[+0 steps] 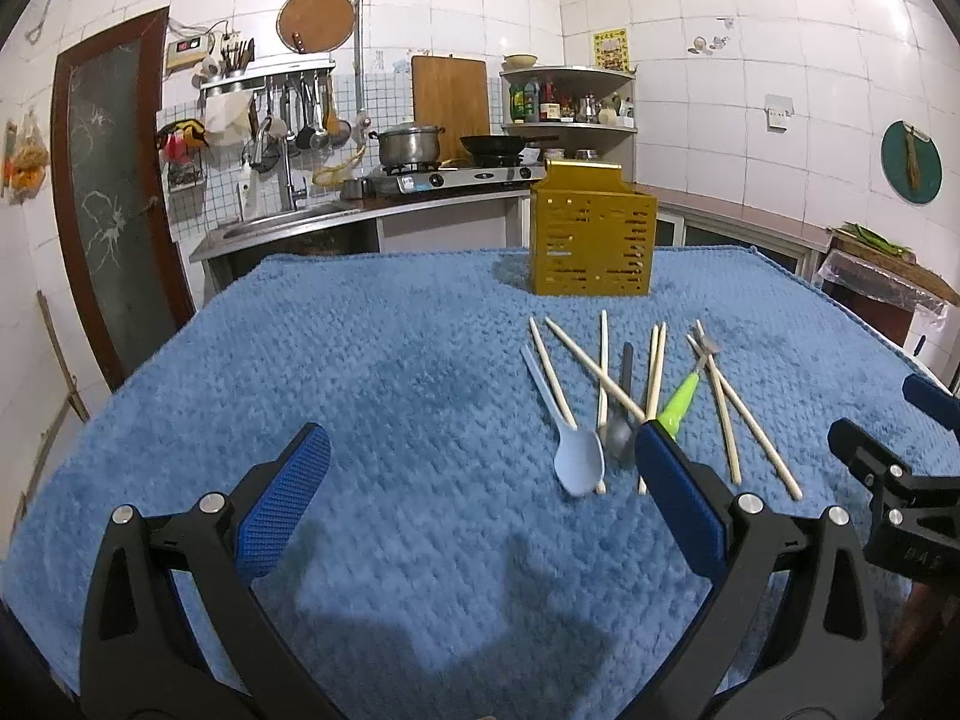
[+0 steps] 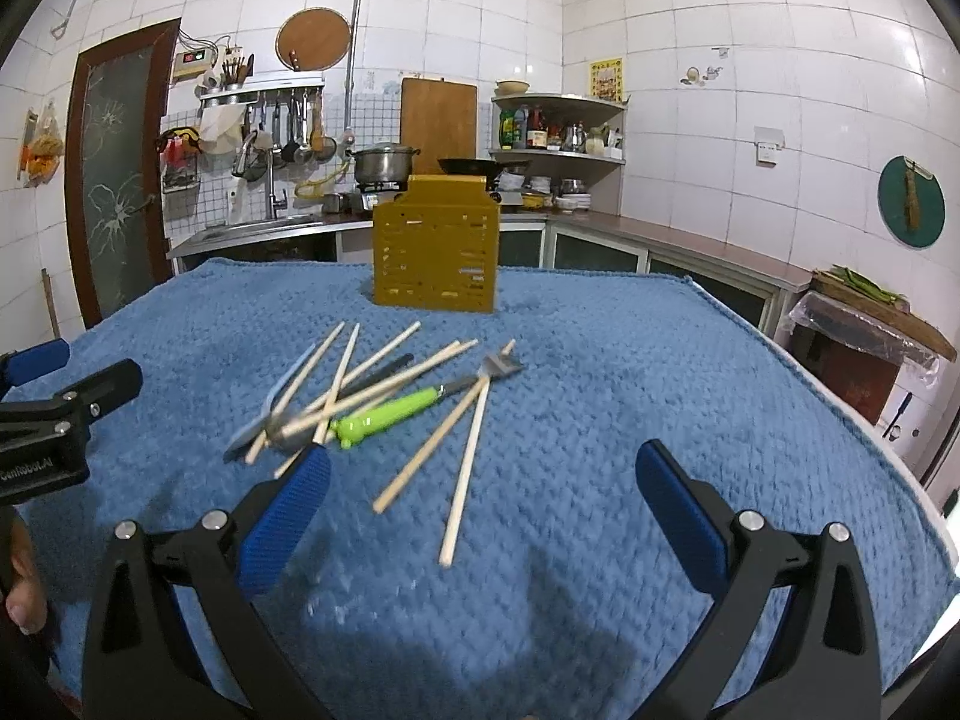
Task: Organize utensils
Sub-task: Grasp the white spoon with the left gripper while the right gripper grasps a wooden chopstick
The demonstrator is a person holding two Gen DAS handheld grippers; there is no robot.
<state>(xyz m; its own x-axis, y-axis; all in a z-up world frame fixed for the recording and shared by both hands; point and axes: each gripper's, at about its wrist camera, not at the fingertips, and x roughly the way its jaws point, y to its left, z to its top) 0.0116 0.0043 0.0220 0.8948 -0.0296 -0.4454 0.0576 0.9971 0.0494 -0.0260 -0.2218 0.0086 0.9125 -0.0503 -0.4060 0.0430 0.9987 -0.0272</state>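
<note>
Several wooden chopsticks [image 1: 605,383] [image 2: 465,471], a light blue spoon [image 1: 577,462] [image 2: 287,387], a grey spoon [image 1: 621,432] and a green-handled fork [image 1: 679,399] [image 2: 390,414] lie loose on the blue towel [image 1: 360,390] [image 2: 630,396]. A yellow slotted utensil holder [image 1: 591,234] [image 2: 437,246] stands upright behind them. My left gripper [image 1: 480,450] is open and empty, just left of the pile, its right fingertip [image 1: 654,441] by the fork handle. My right gripper [image 2: 480,468] is open and empty, in front of the pile.
The towel's far and right edges [image 2: 780,348] mark the table's end. Beyond stand a kitchen counter with sink [image 1: 288,222], stove and pots [image 1: 411,144], a corner shelf [image 2: 558,126] and a door [image 1: 108,198] at left. The right gripper shows at the left wrist view's right edge [image 1: 888,480].
</note>
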